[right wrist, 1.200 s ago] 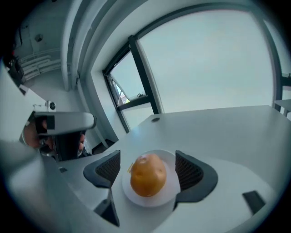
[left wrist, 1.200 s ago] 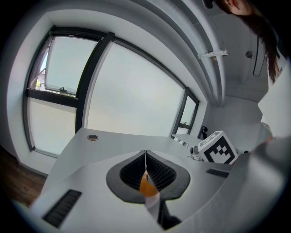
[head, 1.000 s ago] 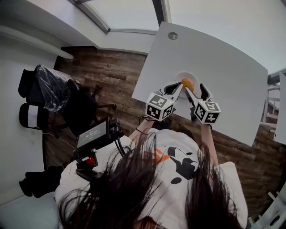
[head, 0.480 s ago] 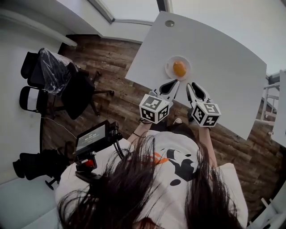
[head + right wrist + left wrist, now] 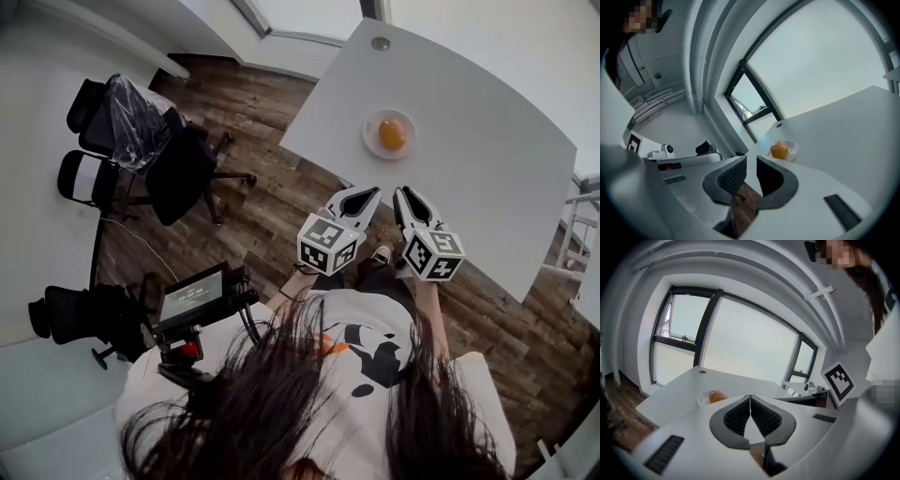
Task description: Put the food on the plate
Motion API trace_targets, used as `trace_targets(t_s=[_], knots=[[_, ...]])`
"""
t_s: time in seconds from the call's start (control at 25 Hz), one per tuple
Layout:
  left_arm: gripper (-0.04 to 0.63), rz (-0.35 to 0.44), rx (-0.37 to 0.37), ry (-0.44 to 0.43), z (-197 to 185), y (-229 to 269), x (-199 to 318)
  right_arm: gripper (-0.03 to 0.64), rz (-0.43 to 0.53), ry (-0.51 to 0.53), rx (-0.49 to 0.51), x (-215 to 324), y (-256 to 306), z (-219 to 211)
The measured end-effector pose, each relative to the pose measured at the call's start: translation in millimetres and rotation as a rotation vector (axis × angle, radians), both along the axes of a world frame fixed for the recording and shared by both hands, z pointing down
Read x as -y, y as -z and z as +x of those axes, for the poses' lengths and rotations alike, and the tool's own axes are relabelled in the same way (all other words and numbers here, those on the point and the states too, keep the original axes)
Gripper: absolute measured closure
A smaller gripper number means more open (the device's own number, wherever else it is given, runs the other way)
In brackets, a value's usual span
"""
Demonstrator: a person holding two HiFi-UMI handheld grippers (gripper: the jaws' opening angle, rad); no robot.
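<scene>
An orange piece of food (image 5: 392, 134) lies on a small white plate (image 5: 374, 142) on the white table (image 5: 478, 169). Both grippers hover over the table's near edge, well short of the plate. My left gripper (image 5: 367, 193) is shut and empty, its pads meeting in the left gripper view (image 5: 750, 397), where the food (image 5: 717, 396) and plate (image 5: 701, 401) sit ahead to the left. My right gripper (image 5: 405, 194) is shut too, with only a thin slit between the pads (image 5: 751, 159) and nothing in it; the food (image 5: 779, 150) and plate (image 5: 792, 149) lie beyond.
A round grommet (image 5: 380, 43) sits in the table's far end. Black office chairs (image 5: 141, 150) stand on the wooden floor (image 5: 253, 141) to the left. A small screen on a stand (image 5: 192, 295) is beside the person. Large windows lie beyond the table.
Both grippers have drawn back from the plate toward the person. The right gripper's jaws, spread beside the food a second ago, have closed. The food stays on the plate.
</scene>
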State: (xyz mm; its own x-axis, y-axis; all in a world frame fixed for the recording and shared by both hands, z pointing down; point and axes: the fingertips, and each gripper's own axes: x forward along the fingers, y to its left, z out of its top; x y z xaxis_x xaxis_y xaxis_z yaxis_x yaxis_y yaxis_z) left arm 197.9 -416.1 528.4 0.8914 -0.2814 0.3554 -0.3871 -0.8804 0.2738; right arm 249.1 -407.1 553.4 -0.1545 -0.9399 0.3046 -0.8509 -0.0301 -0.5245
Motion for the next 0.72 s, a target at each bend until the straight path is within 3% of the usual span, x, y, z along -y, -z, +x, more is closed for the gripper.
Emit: trace_targets(t_s=[0.36,0.72], knots=[[0.589,0.019,-0.005,0.016,-55.9,4.3,-12.4,0.541,0.011,-0.039,-0.024,-5.9,9.3,-38.9],[0.589,0.051,-0.062,-0.007,-158.1,20.4,-41.8,0.541,0.027,-0.119,-0.031,-42.5,23.6,-130.0]])
